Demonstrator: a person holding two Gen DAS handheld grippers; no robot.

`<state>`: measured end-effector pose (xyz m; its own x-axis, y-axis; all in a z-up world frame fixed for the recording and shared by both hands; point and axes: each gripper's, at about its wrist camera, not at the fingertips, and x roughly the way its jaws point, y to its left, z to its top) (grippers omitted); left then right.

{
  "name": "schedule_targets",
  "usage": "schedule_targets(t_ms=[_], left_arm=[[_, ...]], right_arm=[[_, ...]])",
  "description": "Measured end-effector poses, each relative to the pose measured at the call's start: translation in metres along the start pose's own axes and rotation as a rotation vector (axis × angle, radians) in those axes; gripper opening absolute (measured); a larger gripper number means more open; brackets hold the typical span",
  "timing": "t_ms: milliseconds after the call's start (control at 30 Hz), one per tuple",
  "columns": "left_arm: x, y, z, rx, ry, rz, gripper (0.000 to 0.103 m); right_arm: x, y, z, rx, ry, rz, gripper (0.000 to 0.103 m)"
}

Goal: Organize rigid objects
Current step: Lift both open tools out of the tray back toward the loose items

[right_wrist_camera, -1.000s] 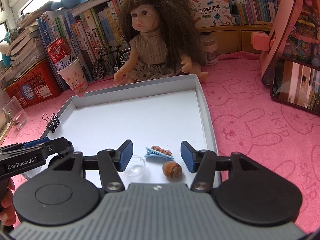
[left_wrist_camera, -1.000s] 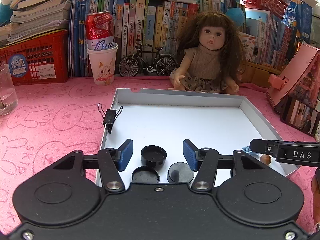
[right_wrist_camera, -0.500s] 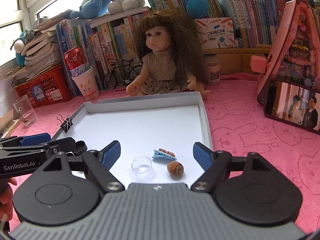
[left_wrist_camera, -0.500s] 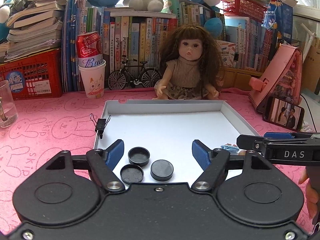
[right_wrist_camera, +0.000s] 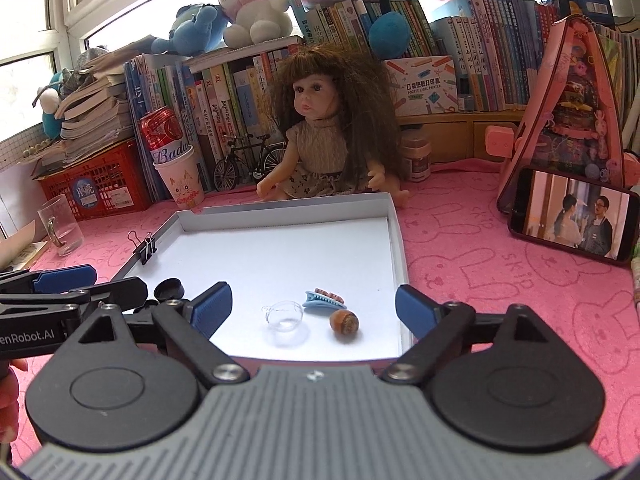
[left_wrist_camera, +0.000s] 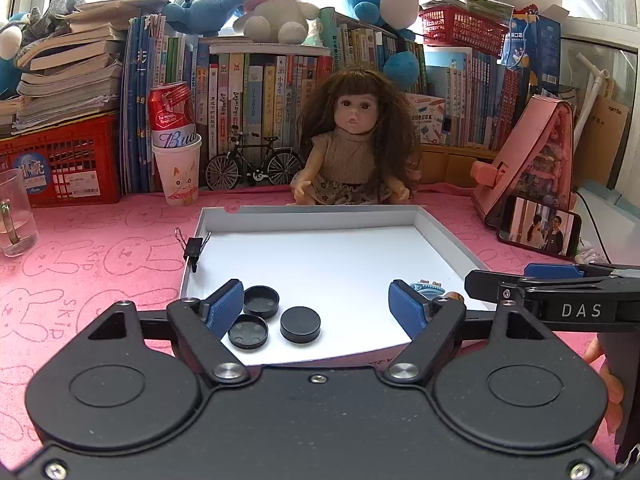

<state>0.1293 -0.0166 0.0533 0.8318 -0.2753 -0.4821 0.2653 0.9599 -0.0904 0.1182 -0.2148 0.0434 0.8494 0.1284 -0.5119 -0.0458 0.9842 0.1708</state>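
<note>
Both the left gripper [left_wrist_camera: 316, 306] and right gripper [right_wrist_camera: 314, 308] hang spread apart and empty over the white tray [left_wrist_camera: 320, 216]. Three black caps [left_wrist_camera: 300, 324] cluster at 7 o'clock; glass dish [right_wrist_camera: 284, 314], blue clip [right_wrist_camera: 322, 304] and a brown bead, perhaps a nut [right_wrist_camera: 344, 322], at 5 o'clock, so sorting looks largely done

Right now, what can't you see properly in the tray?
- Left view: the hair clip and nut are mostly hidden behind the left gripper's finger.
- Right view: the black caps are partly hidden by the left gripper's side; only one shows clearly.
- Both views: the tray's near edge is covered by the gripper bodies.
</note>
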Motion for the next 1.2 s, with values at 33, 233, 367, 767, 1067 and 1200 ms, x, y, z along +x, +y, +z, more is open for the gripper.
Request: schedule_targets(t_ms=[33, 233, 367, 767, 1067, 1200], left_arm=[[-0.002, -0.001, -0.002, 0.0, 0.0, -0.003, 0.078], [-0.016, -0.006, -0.01, 0.007, -0.005, -0.02, 0.079], [-0.022, -0.01, -0.016, 0.014, -0.005, -0.028, 0.079], [-0.036, -0.012, -0.041, 0.009, 0.022, -0.028, 0.079], [-0.045, -0.018, -0.06, 0.025, 0.036, -0.02, 0.079], [-0.049, -0.019, -0.066, 0.023, 0.043, -0.022, 0.079]], right_arm=[[-0.003, 0.0, -0.002, -0.005, -0.004, -0.001, 0.096], [-0.018, 0.001, -0.012, -0.041, -0.024, -0.018, 0.098], [-0.025, 0.003, -0.017, -0.058, -0.029, -0.023, 0.099], [-0.035, 0.008, -0.037, -0.085, -0.022, -0.018, 0.099], [-0.042, 0.01, -0.051, -0.093, -0.014, -0.01, 0.099], [-0.046, 0.013, -0.057, -0.108, -0.008, -0.004, 0.099]])
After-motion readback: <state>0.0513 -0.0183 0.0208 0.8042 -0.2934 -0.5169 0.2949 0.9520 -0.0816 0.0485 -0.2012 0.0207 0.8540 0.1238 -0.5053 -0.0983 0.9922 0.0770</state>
